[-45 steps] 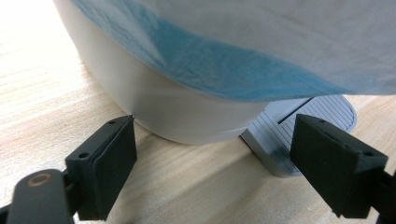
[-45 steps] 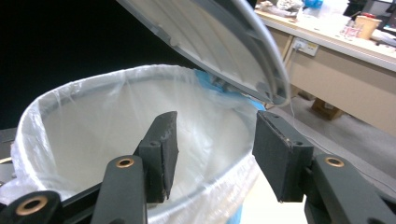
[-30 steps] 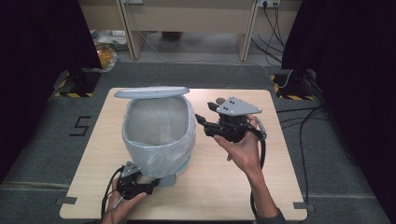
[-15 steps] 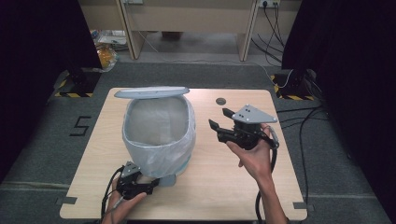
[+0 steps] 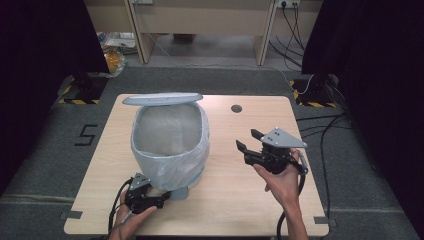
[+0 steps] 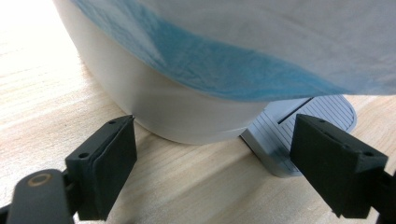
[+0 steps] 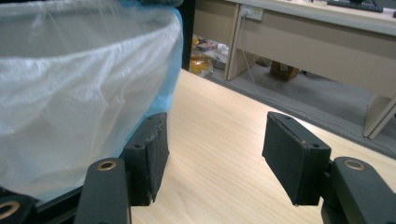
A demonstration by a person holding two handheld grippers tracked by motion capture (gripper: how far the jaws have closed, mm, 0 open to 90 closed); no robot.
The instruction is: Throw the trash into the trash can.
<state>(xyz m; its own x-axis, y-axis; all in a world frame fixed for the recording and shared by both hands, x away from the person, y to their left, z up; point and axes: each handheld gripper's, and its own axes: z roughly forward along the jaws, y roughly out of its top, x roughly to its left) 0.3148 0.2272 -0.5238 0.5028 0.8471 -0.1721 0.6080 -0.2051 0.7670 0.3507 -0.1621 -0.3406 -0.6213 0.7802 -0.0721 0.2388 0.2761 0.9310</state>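
While its jaws stand about half open with nothing between them, having just been opening a little wider, the right gripper (image 5: 248, 141) has drawn back from the far side of the table toward the person and come lower, and it now hovers over bare wood to the right of the pedal bin (image 5: 170, 145). In the right gripper view the two black pads frame only tabletop, with the bin's white liner bag (image 7: 70, 98) just beside the left pad and not touching it. The left gripper (image 5: 161, 196) has not shifted over the same second: it sits low at the near foot of the bin, jaws spread wide and empty, and in the left gripper view they straddle the bin's white base, the grey ribbed pedal (image 6: 303, 121) just ahead of one pad. Whether the gripper's body bears on the pedal cannot be told, though the lid (image 5: 162, 98) stands raised at the back of the bin. The bin itself stands on the left half of the table (image 5: 225, 210), its bag folded over the rim. Judged from this, the right hand has let go of the bag's edge and pulled clear, which suggests the liner is seated and the lid may be lowered next.
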